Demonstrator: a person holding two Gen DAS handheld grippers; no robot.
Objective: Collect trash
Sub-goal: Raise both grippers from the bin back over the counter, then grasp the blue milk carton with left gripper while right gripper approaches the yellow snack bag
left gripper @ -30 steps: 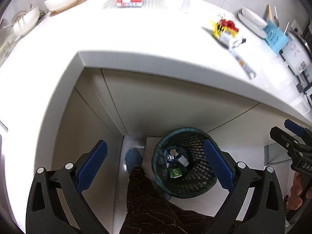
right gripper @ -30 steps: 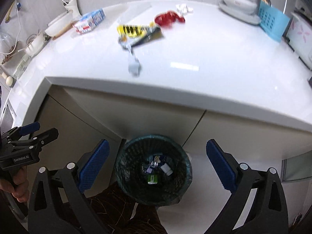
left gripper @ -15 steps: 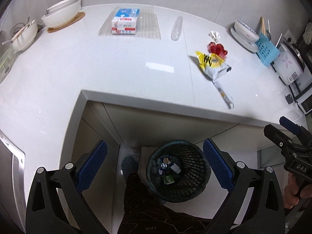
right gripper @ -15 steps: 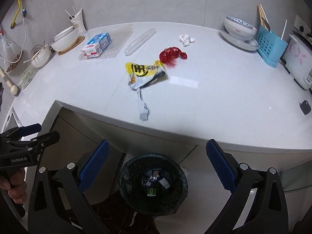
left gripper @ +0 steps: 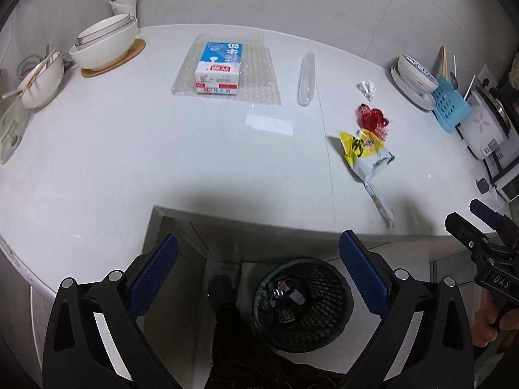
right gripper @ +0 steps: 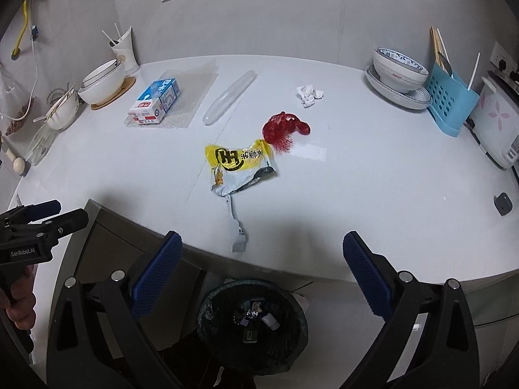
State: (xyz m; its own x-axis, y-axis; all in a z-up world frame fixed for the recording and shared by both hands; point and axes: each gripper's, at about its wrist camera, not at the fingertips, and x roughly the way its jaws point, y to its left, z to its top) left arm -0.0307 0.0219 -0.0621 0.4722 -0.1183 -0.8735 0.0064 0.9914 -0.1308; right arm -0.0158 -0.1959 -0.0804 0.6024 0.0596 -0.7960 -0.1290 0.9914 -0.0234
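Note:
A yellow and silver snack wrapper (right gripper: 239, 168) lies on the white counter (right gripper: 373, 194) near its front edge, also in the left wrist view (left gripper: 365, 154). Behind it lie a red net (right gripper: 284, 127), a crumpled white tissue (right gripper: 308, 94), a clear plastic tube (right gripper: 229, 97) and a milk carton (right gripper: 155, 101) on bubble wrap. A dark mesh bin (right gripper: 253, 324) with some trash stands on the floor below the counter edge. My left gripper (left gripper: 258, 275) and right gripper (right gripper: 259, 274) are both open and empty, held above the bin in front of the counter.
White bowls (right gripper: 102, 81) and a cup with straws stand at the back left. A bowl on a plate (right gripper: 399, 79), a blue utensil holder (right gripper: 451, 100) and a rice cooker (right gripper: 496, 126) stand at the right. Cabinet fronts lie under the counter.
Both grippers have risen and tilted up from over the bin, so the whole counter top now shows. Both stay open and empty.

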